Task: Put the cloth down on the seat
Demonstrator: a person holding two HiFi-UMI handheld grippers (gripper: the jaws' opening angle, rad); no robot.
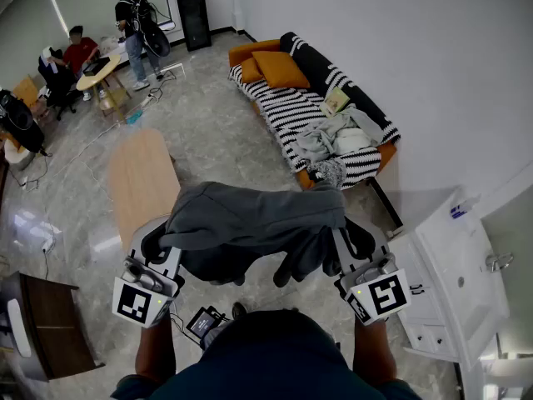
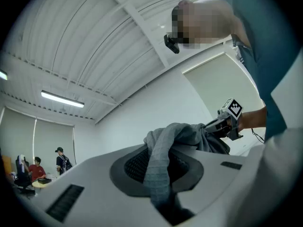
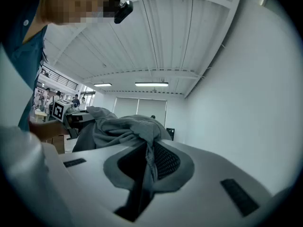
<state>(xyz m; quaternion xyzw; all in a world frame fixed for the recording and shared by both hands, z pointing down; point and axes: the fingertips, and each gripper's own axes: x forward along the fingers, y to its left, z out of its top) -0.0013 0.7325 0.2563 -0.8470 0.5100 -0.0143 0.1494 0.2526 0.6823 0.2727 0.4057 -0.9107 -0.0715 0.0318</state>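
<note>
Left gripper point(image 1: 166, 240) and right gripper point(image 1: 343, 240) — seemingly level, side by side — each clamp the cloth point(image 1: 250, 217).

I can't read any words or numbers here. The cube point(image 1: 137, 300) on my left tongs point(image 2: 158, 174) and the cube point(image 1: 385, 294) on my right tongs point(image 3: 147, 167) only show black-and-white square patterns, not letters. A blue sticker point(image 1: 458, 212) on the white cabinet point(image 1: 450, 265) is too small to read.

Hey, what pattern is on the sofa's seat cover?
Black-and-white stripes cover the sofa. The head view shows it best.
</note>
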